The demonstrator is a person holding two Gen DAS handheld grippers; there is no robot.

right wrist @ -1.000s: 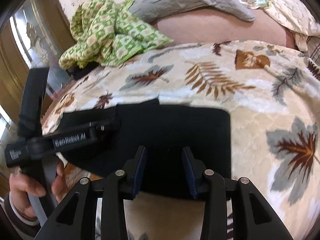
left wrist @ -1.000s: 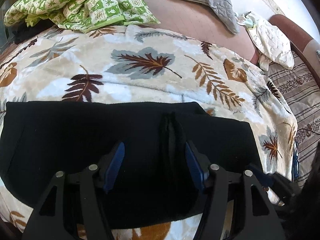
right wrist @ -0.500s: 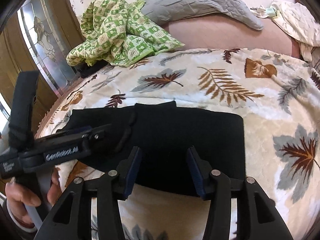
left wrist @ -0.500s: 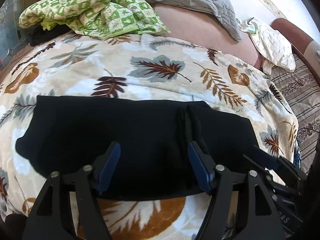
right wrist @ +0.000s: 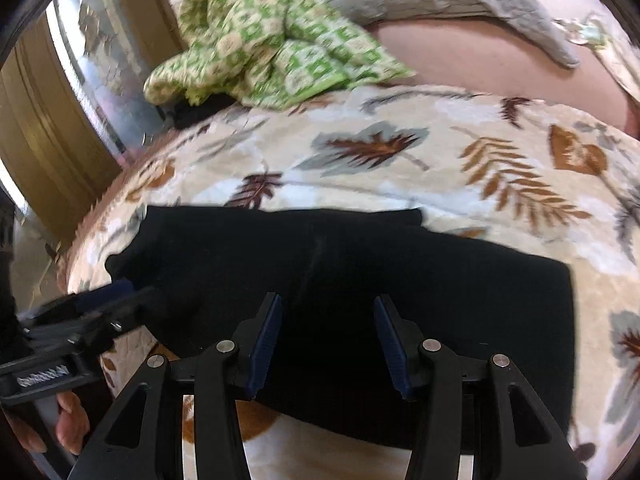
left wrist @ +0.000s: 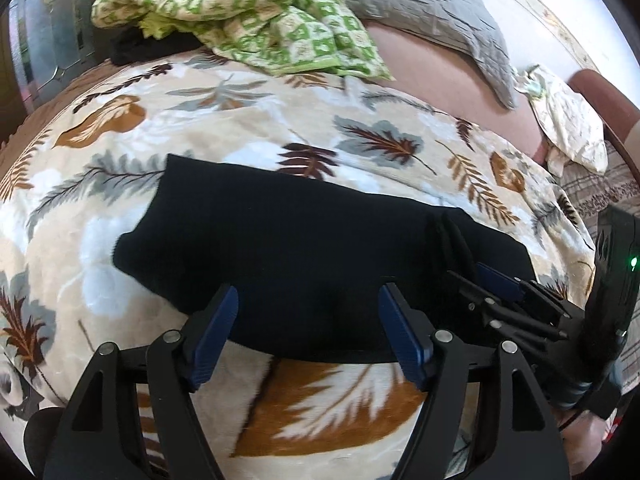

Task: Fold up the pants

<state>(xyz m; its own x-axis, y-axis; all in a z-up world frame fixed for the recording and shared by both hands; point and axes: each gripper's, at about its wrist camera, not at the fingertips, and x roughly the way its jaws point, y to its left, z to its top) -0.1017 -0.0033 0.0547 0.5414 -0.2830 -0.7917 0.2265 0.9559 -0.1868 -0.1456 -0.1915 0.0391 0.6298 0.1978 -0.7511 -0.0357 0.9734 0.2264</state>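
Observation:
The black pants (left wrist: 304, 248) lie folded in a long flat band across the leaf-print blanket (left wrist: 256, 128); they also show in the right wrist view (right wrist: 360, 272). My left gripper (left wrist: 308, 332) is open and empty, hovering over the near edge of the pants. My right gripper (right wrist: 326, 340) is open and empty over the near edge further right. The right gripper shows at the right of the left wrist view (left wrist: 504, 292), and the left gripper shows at the left of the right wrist view (right wrist: 100, 304).
A green checked cloth (left wrist: 240, 12) is heaped at the back left, with a grey pillow (left wrist: 432, 20) behind it. A pale patterned cloth (left wrist: 568, 128) lies at the back right. A glass-panelled wooden door (right wrist: 60, 92) stands left of the bed.
Both grippers have drawn back toward me and risen. More blanket shows in front of the pants. The pants lie still.

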